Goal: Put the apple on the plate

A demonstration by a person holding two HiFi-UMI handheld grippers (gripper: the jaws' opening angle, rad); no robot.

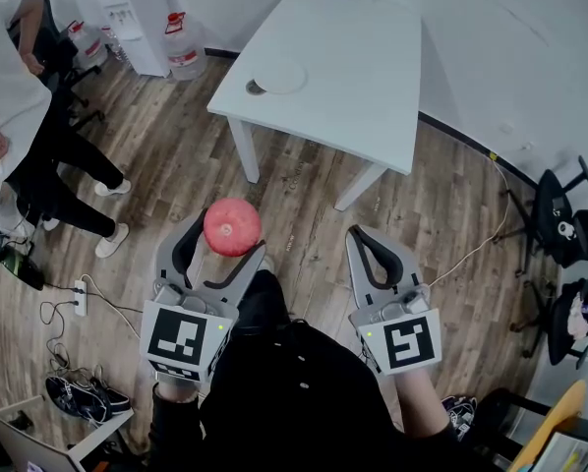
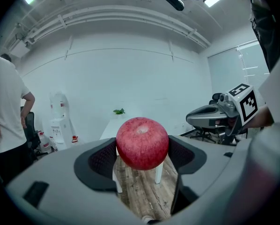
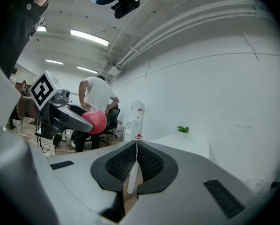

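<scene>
A: Where's the apple [image 1: 232,226]?
B: Clamped between the left gripper's [image 1: 230,235] 2 jaws, above the wooden floor [image 1: 304,214], well apart from the table [image 1: 358,62].
A: And the right gripper [image 1: 361,238]?
B: Clenched on nothing, jaws together. The plate [image 1: 292,84] sits by the table's left edge.

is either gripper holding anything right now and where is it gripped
The left gripper holds the apple, its fingers pressing the fruit's two opposite sides around the middle. The right gripper is shut and empty.
</scene>
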